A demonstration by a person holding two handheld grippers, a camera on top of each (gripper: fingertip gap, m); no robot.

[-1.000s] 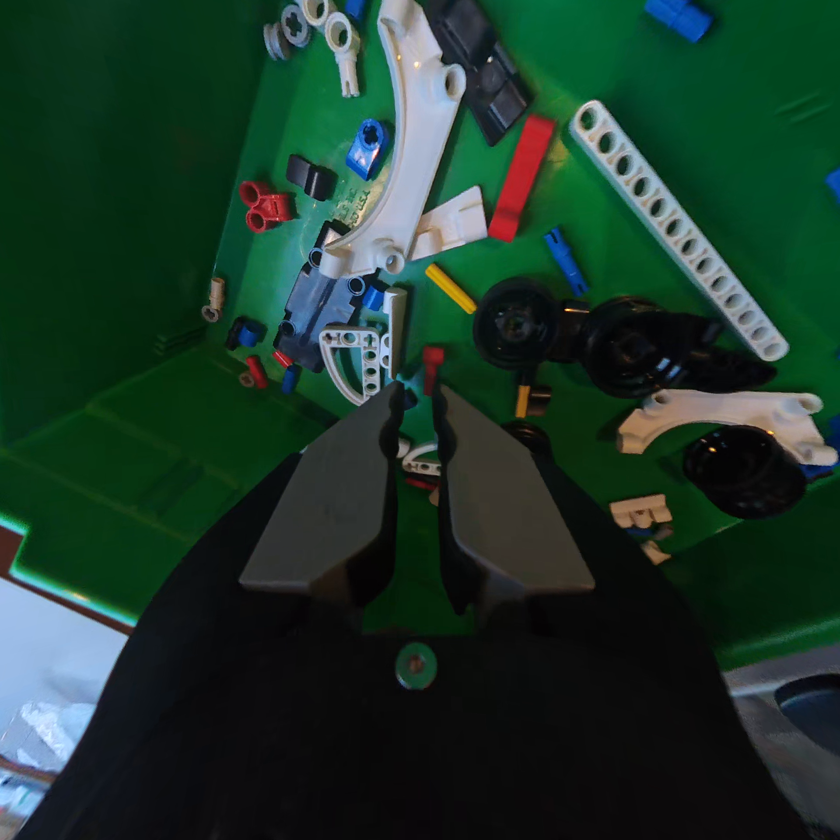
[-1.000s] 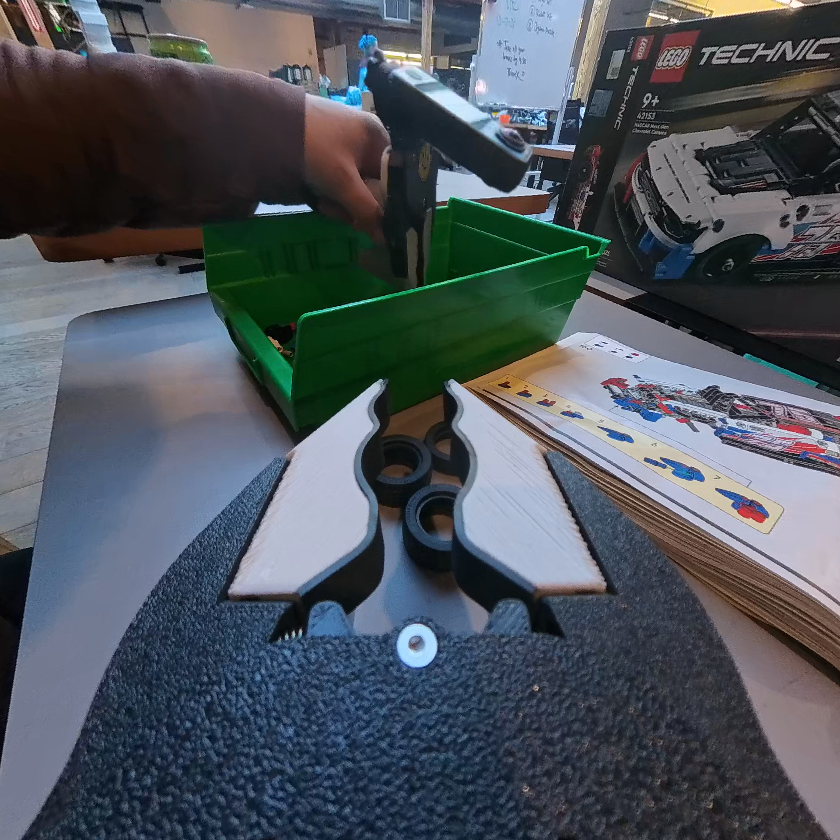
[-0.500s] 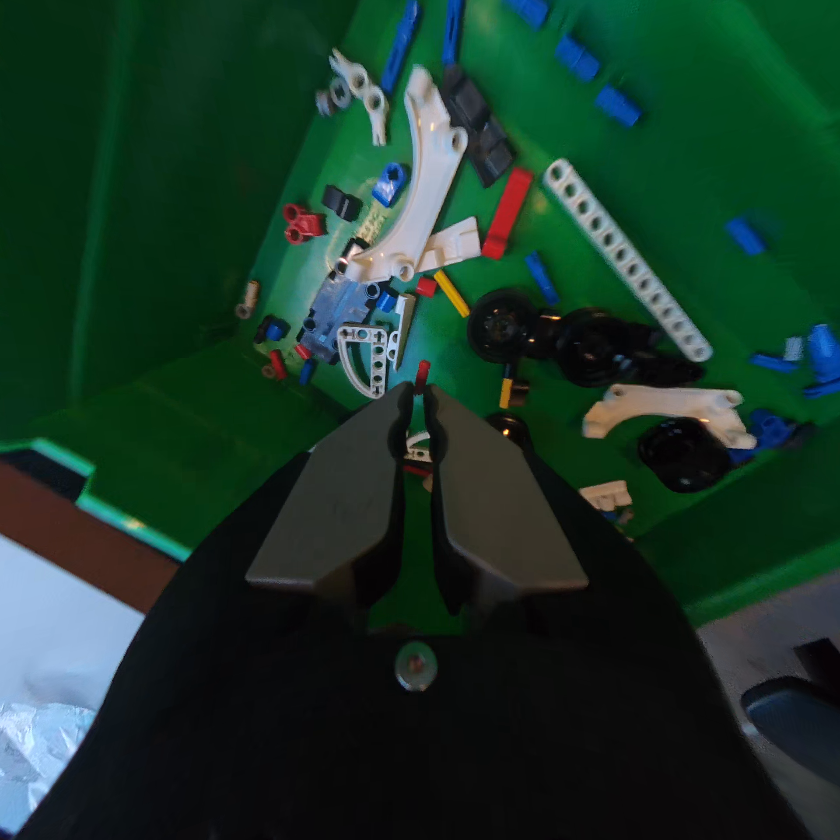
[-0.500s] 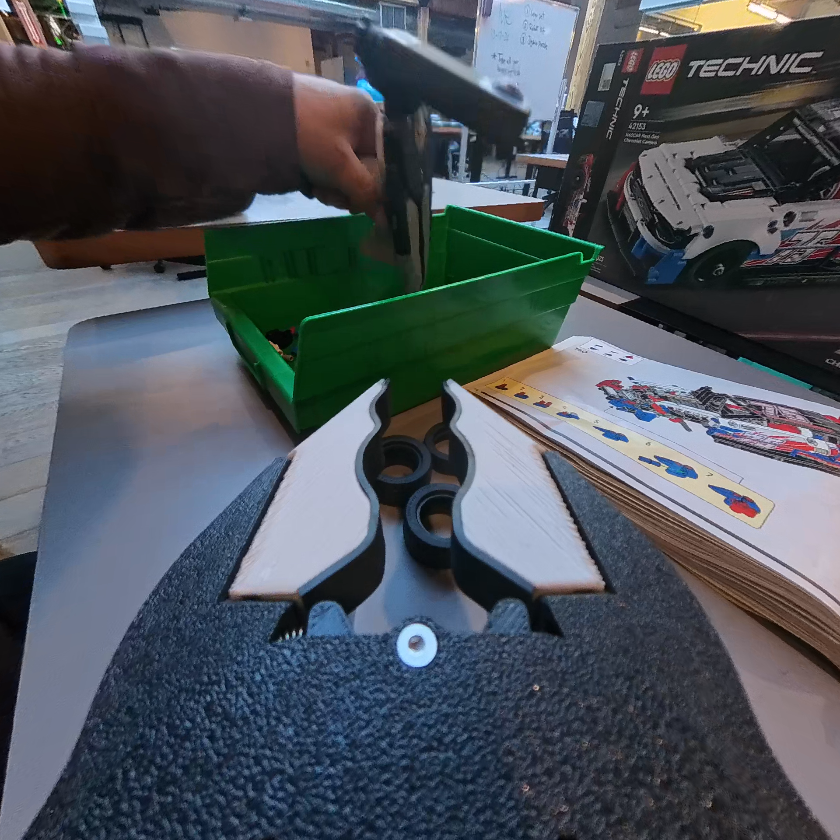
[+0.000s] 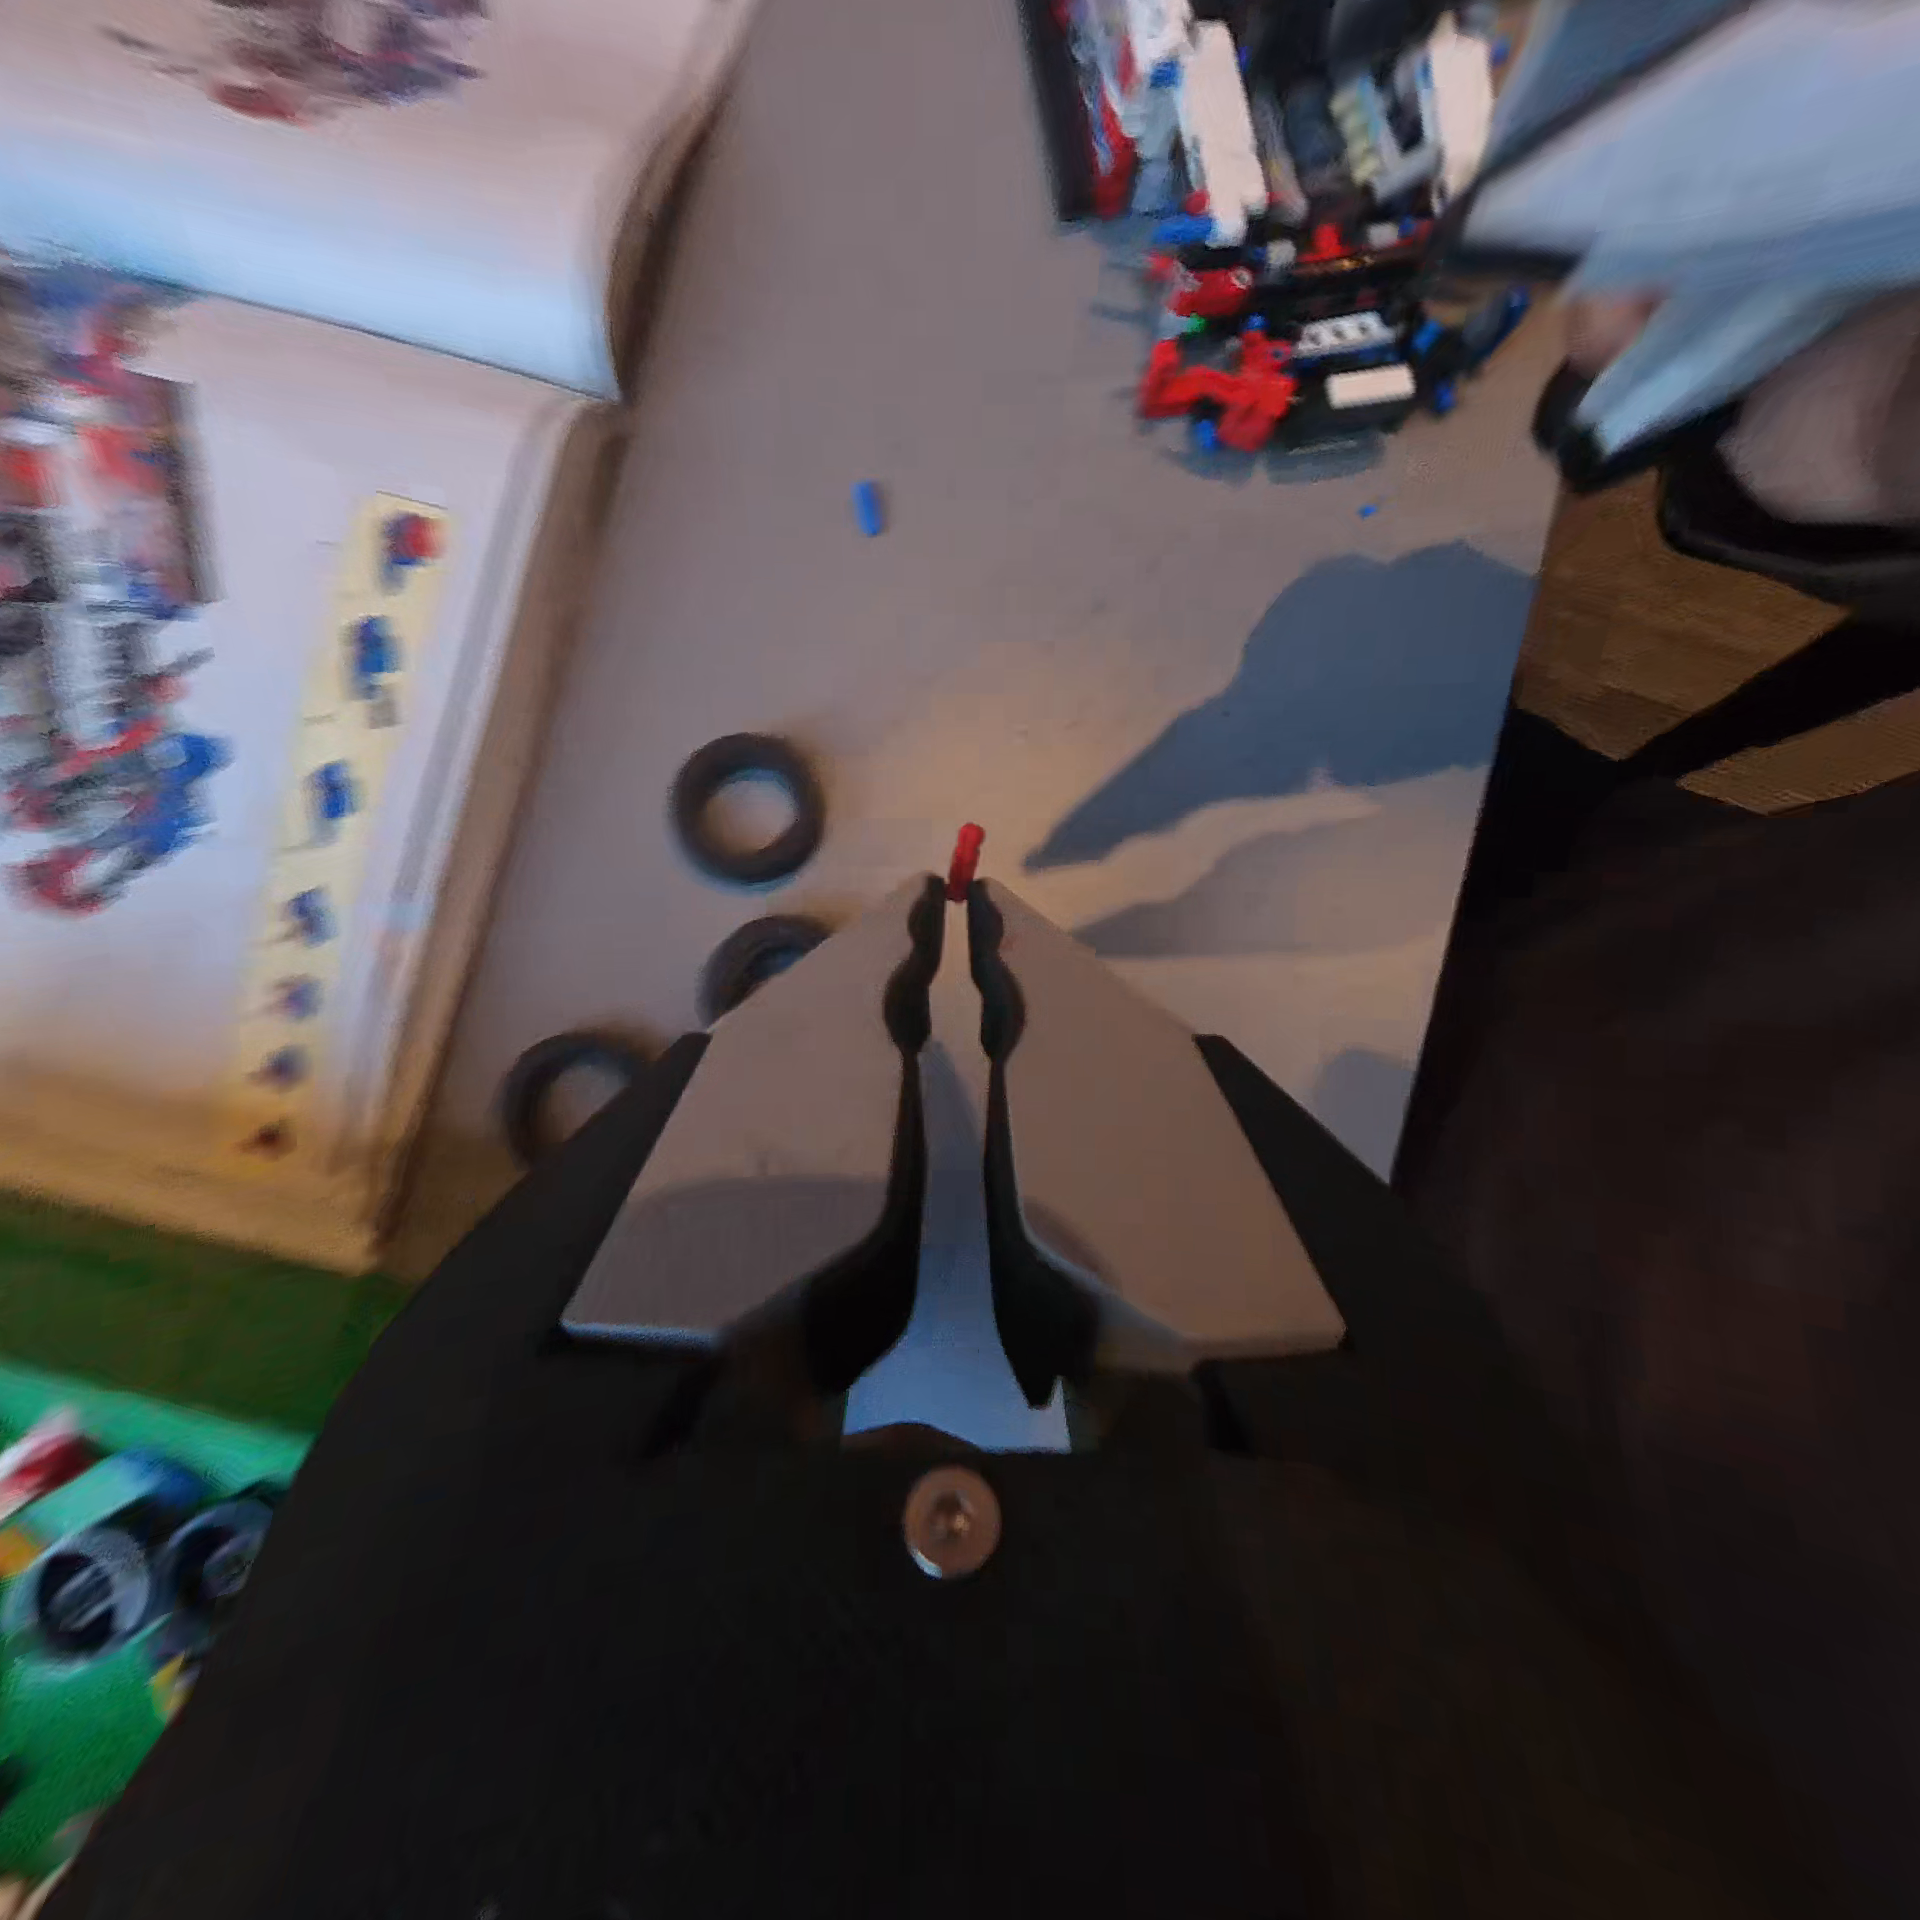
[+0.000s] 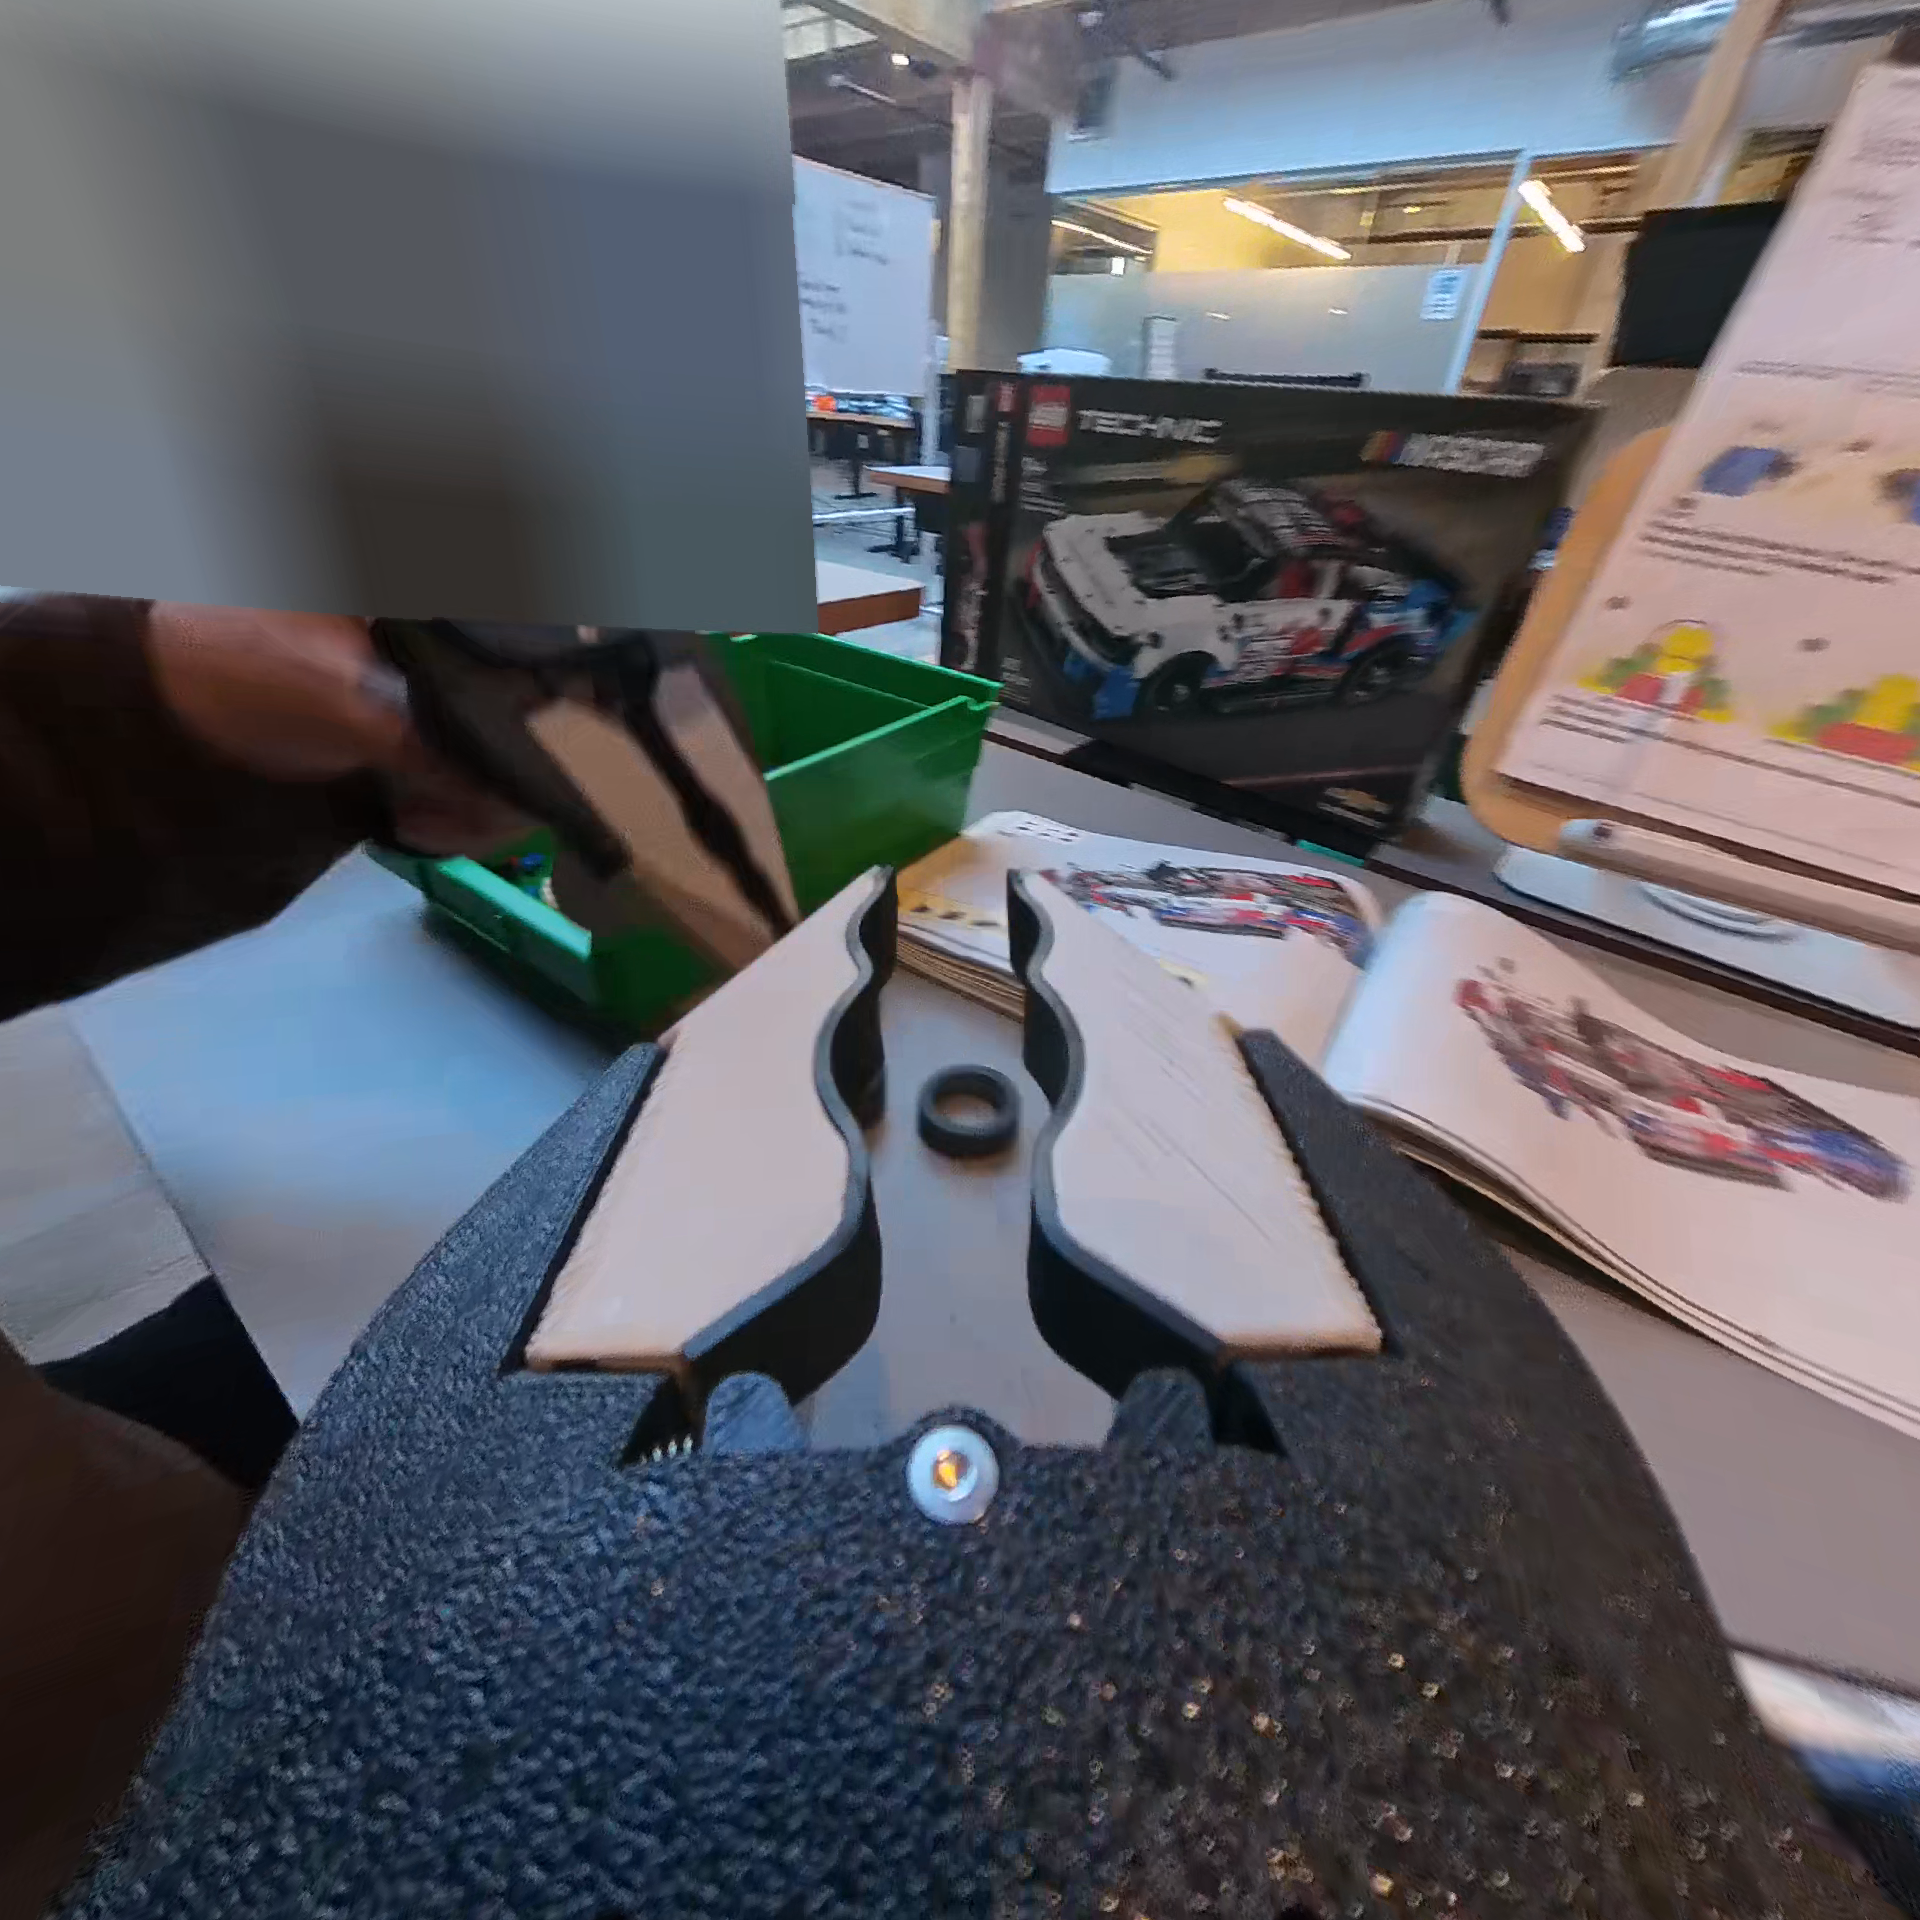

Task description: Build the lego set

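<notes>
My left gripper (image 5: 954, 891) is shut on a small red pin (image 5: 964, 858) and holds it above the grey table, near three black tyres (image 5: 745, 808). The same gripper shows in the right wrist view (image 6: 717, 831), in a person's hand in front of the green bin (image 6: 883, 769). My right gripper (image 6: 951, 899) is open and empty, raised over one black tyre (image 6: 966, 1108). A partly built red, black and blue model (image 5: 1278, 353) stands at the far end of the table.
Open instruction booklets (image 6: 1455, 1049) lie right of the tyres, also blurred in the left wrist view (image 5: 208, 665). The set's box (image 6: 1247, 582) stands behind them, with a page on a stand (image 6: 1714, 582) at right. A loose blue pin (image 5: 867, 508) lies on the table. My hands' fingertips stand some 11 centimeters from each other.
My left gripper closed on the red pin in the bin, lifted it out and swung over the table by the tyres. My right gripper rose and tilted up.
</notes>
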